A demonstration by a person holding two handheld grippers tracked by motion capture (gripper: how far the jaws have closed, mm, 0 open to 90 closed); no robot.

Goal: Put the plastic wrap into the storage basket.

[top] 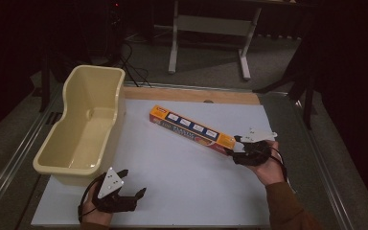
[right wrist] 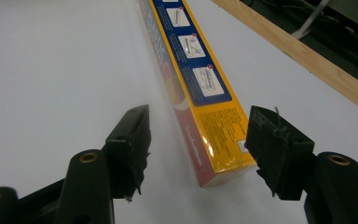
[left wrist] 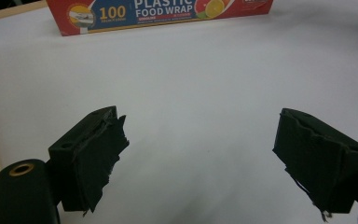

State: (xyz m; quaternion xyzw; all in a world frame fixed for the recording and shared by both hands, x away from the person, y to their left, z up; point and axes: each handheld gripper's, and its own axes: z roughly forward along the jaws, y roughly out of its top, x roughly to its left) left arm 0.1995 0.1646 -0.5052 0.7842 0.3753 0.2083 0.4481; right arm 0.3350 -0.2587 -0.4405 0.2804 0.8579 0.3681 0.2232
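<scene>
- Now the food wrap box [top: 192,130] lies diagonally at centre right of the high view on the white table [top: 182,187].
- Right gripper [right wrist: 198,135] straddles the box's near end, jaws narrow, pads apparently not pressing.
- Left gripper [top: 130,190], lower left, gapes wide, empty.
- Judgement: centre the box, then squeeze evenly.
- High view alone reveals the cream tub [top: 84,125], upper left.

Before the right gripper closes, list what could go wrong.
1. The right gripper straddles only the very end of the food wrap box; lifted from there, the long box would likely droop or twist out.
2. One of the fingers sits closer to the box than the other, so closing may shove it sideways across the white board.
</scene>
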